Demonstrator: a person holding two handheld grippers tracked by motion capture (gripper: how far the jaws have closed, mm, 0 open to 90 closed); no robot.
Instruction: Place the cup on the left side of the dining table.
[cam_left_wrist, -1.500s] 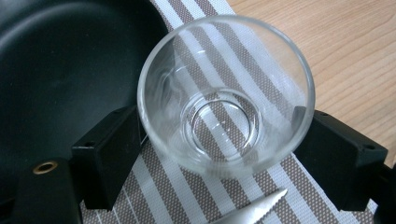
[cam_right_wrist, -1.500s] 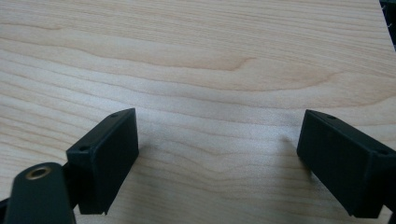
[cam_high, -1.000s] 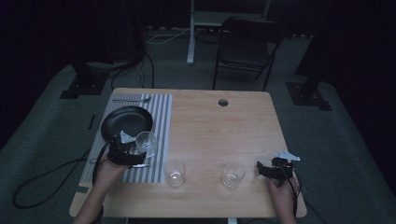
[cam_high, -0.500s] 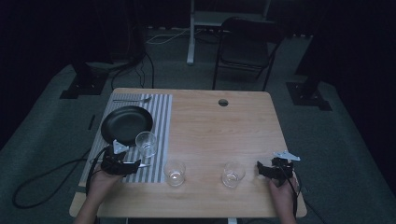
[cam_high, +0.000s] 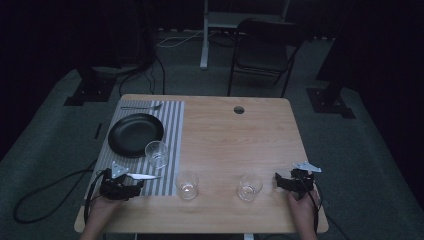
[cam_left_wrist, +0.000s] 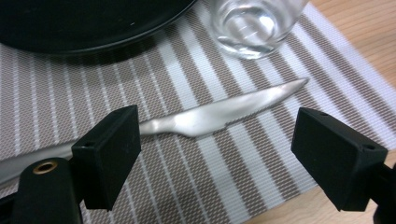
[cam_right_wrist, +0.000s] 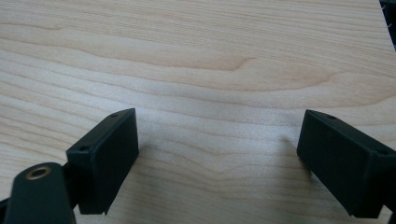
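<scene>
pulled back to the table's near edge, left hand-held gripper (cam_left_wrist: 215, 158) gapes above the knife (cam_left_wrist: 219, 112); right (cam_right_wrist: 217, 158) released.

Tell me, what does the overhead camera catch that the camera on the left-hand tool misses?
High view alone: two glasses on bare wood, the fork, the chair, both hands and the right gripper.
Left gripper view alone: its own black jaws standing wide open over the knife, and the placemat's weave.
Both: the knife, black plate, the glass beside it and the striped placemat.
</scene>
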